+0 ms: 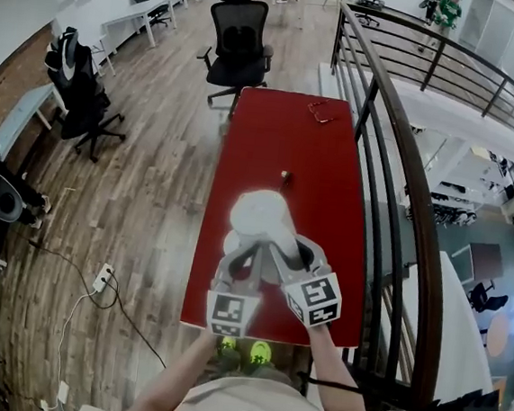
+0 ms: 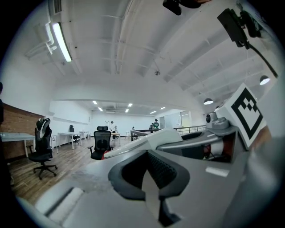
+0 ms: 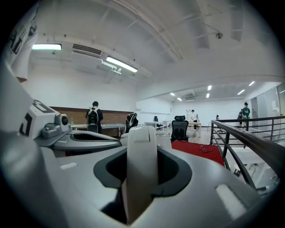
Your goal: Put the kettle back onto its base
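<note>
Both grippers meet on the kettle [image 1: 258, 216], white, carried over the near end of the red tabletop [image 1: 273, 129]. From the head view I cannot tell whether it is clear of the surface.

Right gripper [image 1: 289, 253]: fingers partway open and closed on the kettle's upright white handle [image 3: 141, 156], which fills the gap between them in the right gripper view.

Left gripper [image 1: 234, 259]: reaches in at the kettle's left side. In the left gripper view the white body [image 2: 167, 135] lies just ahead, but that view does not settle whether the fingers pinch it or only rest against it.

Base: not identified in any view. A small dark object [image 1: 284, 173] sits further up the tabletop, too small to name, and a pair of glasses [image 1: 320, 112] lies near the far end. The base may be hidden under the kettle and grippers.

Risks, as judged:
- Only one sure hold, on the handle, so the kettle could swing or tip about that grip if the left side gives no support
- Target is out of sight, so a blind set-down may land off-centre, leaving the kettle rocking on the base rim
- Load is close to the near edge, so a slip here would send it to the floor rather than the tabletop
- The railing [image 1: 398, 150] runs just beside the tabletop on the right, leaving little room to swing that way
</note>
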Motion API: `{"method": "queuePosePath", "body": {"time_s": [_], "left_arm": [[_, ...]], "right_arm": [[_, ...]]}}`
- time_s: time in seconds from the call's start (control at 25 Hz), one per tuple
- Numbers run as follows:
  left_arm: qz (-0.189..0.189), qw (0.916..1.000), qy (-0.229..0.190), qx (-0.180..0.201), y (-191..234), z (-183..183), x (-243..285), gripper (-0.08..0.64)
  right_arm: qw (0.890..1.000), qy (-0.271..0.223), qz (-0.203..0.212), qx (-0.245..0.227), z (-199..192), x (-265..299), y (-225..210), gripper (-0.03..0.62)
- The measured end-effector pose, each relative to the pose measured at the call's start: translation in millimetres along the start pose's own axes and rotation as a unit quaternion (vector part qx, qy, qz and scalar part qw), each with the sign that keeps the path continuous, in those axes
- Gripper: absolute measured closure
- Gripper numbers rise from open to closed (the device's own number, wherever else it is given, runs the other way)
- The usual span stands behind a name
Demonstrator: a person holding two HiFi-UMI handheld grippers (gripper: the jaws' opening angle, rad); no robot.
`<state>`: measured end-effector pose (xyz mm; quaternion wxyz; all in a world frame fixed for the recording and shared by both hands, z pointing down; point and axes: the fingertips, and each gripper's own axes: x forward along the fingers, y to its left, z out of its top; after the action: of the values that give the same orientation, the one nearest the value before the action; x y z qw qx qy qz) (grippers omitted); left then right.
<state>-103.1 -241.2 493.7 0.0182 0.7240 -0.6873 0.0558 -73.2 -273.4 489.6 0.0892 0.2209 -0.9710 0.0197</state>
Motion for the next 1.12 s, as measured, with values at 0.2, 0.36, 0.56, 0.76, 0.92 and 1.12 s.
{"method": "queuePosePath", "body": {"time_s": [0.2, 0.36, 0.56, 0.76, 0.92, 1.12], "left_arm": [[0.027, 0.9996, 0.005, -0.012, 35, -5, -12, 0.554], [0.033, 0.9991, 0.014, -0.022, 59, -16, -12, 0.554], [0.024, 0.9993, 0.004, -0.027, 85, -15, -3, 0.554], [0.012, 0.9995, -0.004, -0.028, 110, -9, 4, 0.554], [0.005, 0.9997, -0.001, -0.026, 126, -11, 6, 0.554], [0.013, 0.9995, 0.008, -0.027, 141, -23, 6, 0.554]], "right_arm": [[1.0, 0.003, 0.021, -0.003, 5, 31, 23, 0.457], [1.0, 0.006, 0.026, 0.0, 5, 55, 34, 0.457], [1.0, 0.015, 0.015, -0.002, 5, 81, 40, 0.457], [1.0, 0.02, 0.0, 0.003, 9, 102, 39, 0.457], [1.0, 0.022, -0.01, 0.003, 10, 114, 41, 0.457], [1.0, 0.029, 0.0, 0.012, -1, 129, 47, 0.457]]}}
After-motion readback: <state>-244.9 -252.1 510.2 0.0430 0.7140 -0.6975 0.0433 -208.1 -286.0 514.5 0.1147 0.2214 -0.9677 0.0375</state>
